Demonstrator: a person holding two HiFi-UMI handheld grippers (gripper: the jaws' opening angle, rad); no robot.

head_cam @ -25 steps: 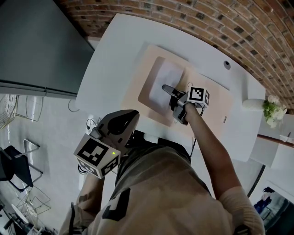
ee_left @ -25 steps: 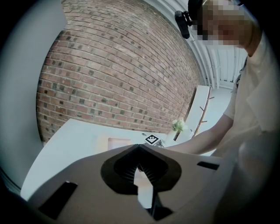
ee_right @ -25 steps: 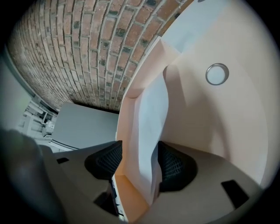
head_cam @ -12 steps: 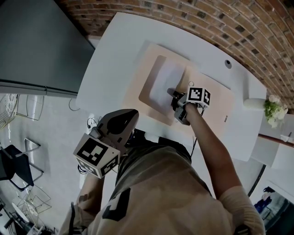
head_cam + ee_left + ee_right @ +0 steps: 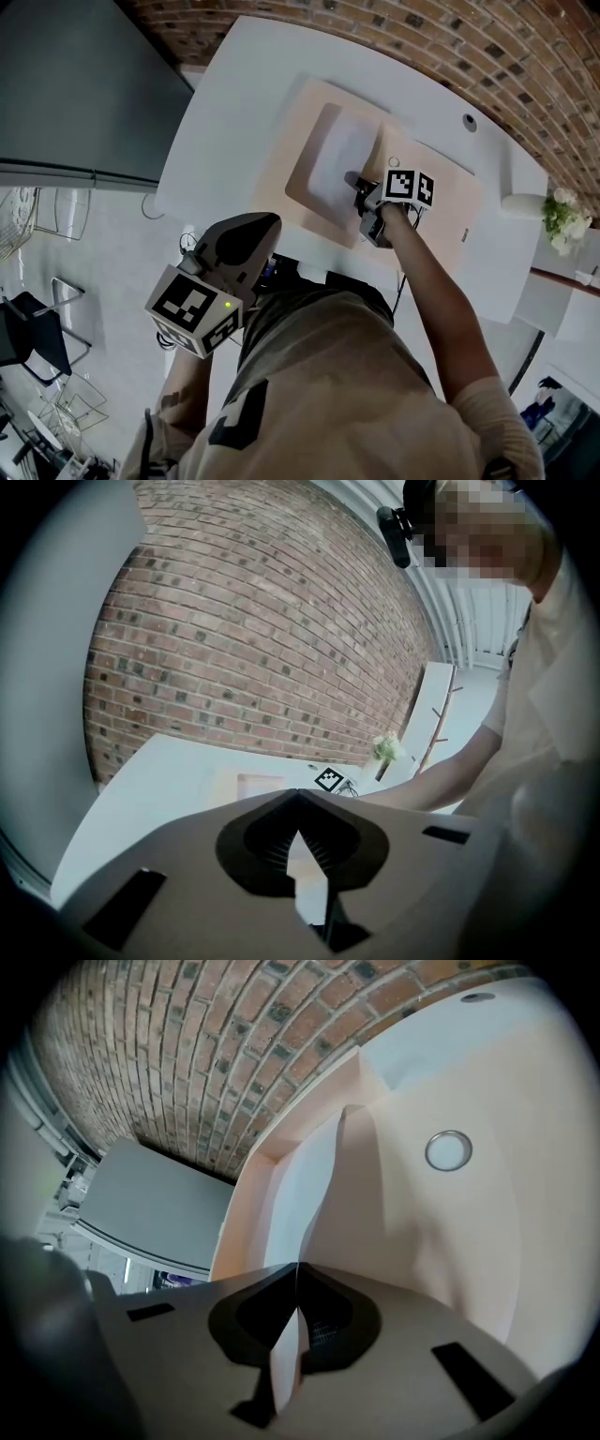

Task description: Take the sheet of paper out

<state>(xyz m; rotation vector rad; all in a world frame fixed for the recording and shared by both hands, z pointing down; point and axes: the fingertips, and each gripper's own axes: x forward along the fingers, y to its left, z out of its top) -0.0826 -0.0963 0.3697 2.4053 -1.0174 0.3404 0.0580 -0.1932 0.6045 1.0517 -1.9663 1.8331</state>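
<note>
A pale pink folder (image 5: pixel 300 117) lies open on the white table (image 5: pixel 234 84), with a white sheet of paper (image 5: pixel 337 150) in its pocket. My right gripper (image 5: pixel 355 179) reaches over the folder and is shut on the sheet's near edge. In the right gripper view the sheet (image 5: pixel 295 1190) buckles upward and runs into the closed right gripper (image 5: pixel 298 1277). The folder's flap (image 5: pixel 459 1241) carries a round metal snap (image 5: pixel 448 1150). My left gripper (image 5: pixel 262 230) hangs by the person's body, off the table's near edge. In its own view the left gripper (image 5: pixel 298 799) is empty, its tips together.
A brick wall (image 5: pixel 450 37) runs behind the table. A grey cabinet (image 5: pixel 75 94) stands at the left. A cable hole (image 5: pixel 470 122) is in the tabletop, and white flowers (image 5: pixel 562 220) stand at the right. Chairs (image 5: pixel 28 328) stand on the floor at lower left.
The right gripper's jaws were spread over the sheet a second ago; now they are closed on its near edge and the paper is lifted into a fold. The left gripper has stayed put.
</note>
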